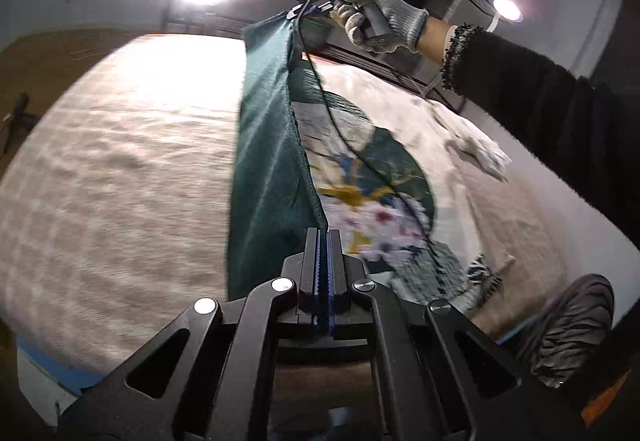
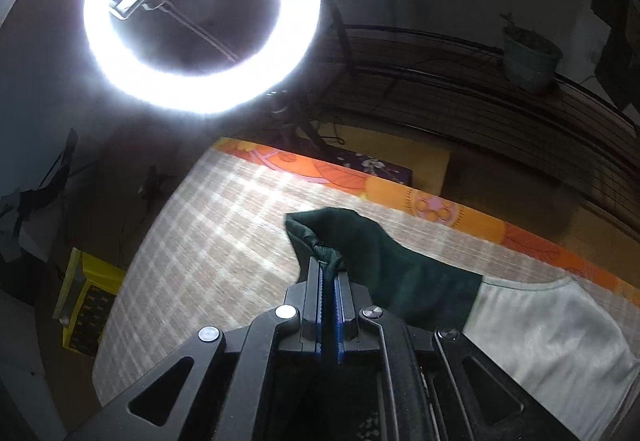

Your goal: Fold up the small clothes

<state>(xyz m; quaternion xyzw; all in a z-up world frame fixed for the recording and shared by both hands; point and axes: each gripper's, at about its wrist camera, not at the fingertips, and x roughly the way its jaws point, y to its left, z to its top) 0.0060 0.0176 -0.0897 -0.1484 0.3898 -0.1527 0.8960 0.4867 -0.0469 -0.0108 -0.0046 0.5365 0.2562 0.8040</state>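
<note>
A small shirt with a white body, dark green sleeves (image 1: 268,145) and a colourful round print (image 1: 368,185) hangs stretched between my two grippers above the checked beige bed cover (image 1: 112,177). My left gripper (image 1: 323,231) is shut on the green fabric's edge. My right gripper (image 1: 310,11), held by a gloved hand (image 1: 380,19), is shut on the other end of the green part. In the right wrist view my right gripper (image 2: 329,265) pinches bunched green fabric (image 2: 384,265), with the white body (image 2: 548,337) trailing to the right.
A bright ring light (image 2: 200,17) with a phone holder stands over the bed. An orange patterned sheet edge (image 2: 400,197) runs along the far side. A yellow stool (image 2: 86,305) stands at the left. A potted plant (image 2: 528,57) sits on a dark shelf. A white cloth (image 1: 476,149) lies on the bed.
</note>
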